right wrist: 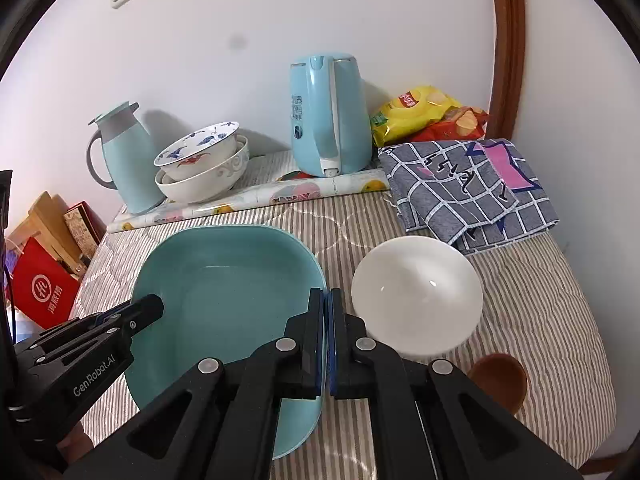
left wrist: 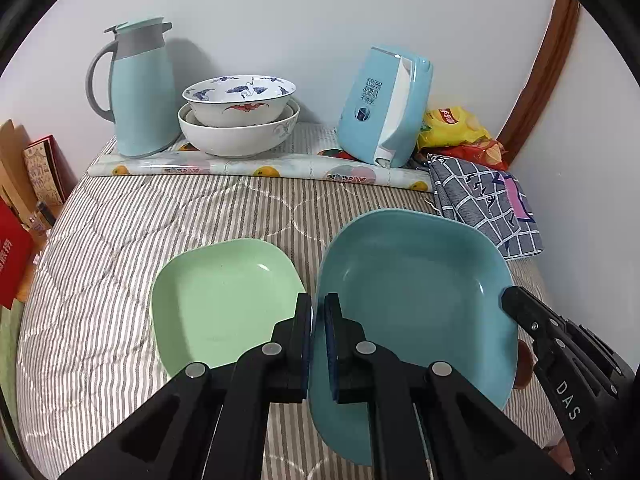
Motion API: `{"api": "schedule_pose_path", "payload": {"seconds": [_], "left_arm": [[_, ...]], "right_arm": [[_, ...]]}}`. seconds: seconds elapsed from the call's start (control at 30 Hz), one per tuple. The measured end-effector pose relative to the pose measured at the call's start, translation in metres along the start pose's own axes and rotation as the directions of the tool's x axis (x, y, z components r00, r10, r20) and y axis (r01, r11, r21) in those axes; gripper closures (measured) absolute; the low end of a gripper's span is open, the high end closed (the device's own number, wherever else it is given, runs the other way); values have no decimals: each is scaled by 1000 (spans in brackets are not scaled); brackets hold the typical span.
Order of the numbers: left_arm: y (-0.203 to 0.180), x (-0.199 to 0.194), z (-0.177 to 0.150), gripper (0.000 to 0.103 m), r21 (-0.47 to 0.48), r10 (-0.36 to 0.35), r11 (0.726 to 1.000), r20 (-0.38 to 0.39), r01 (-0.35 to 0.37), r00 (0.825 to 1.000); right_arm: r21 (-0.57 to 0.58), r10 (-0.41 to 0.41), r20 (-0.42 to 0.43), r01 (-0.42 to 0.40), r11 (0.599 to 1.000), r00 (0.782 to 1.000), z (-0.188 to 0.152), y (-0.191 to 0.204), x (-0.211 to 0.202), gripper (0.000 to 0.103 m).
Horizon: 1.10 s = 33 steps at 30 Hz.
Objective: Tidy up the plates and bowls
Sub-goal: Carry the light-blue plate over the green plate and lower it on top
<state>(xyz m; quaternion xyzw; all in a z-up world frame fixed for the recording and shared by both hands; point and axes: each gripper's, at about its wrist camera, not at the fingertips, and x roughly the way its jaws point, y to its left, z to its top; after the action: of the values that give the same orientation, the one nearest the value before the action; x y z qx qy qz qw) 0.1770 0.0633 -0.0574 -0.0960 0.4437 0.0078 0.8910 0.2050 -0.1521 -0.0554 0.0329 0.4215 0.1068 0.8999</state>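
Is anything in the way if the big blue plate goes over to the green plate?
Nothing visible is. Both tongs, left and right, pinch the blue plate by opposite rims. The green plate lies right beside it on the striped cover, with nothing showing between them.

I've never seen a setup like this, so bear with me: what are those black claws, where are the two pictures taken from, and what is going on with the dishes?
The claws are two-finger grippers, one in each of a person's hands, each with a camera looking along its fingers. One picture is from the left gripper, the other from the right gripper. Both are clamped on opposite rims of the blue square plate, holding it together above a striped quilt. Beside it lie a green square plate and a white bowl. At the back stand two stacked patterned bowls, a jug and a kettle.
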Motion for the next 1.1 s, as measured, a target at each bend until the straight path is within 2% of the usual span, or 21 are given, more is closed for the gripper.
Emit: {"api": "schedule_pose_path", "payload": {"seconds": [0.37, 1.1], "left_arm": [[5, -19, -4, 95, 5, -9, 1000, 23, 9, 1000], [46, -17, -11, 95, -25, 12, 1000, -2, -12, 1000]], "right_arm": [[10, -7, 30, 6, 1000, 1000, -8, 7, -22, 101], [-11, 19, 7, -19, 1000, 1000, -20, 42, -6, 101]]}}
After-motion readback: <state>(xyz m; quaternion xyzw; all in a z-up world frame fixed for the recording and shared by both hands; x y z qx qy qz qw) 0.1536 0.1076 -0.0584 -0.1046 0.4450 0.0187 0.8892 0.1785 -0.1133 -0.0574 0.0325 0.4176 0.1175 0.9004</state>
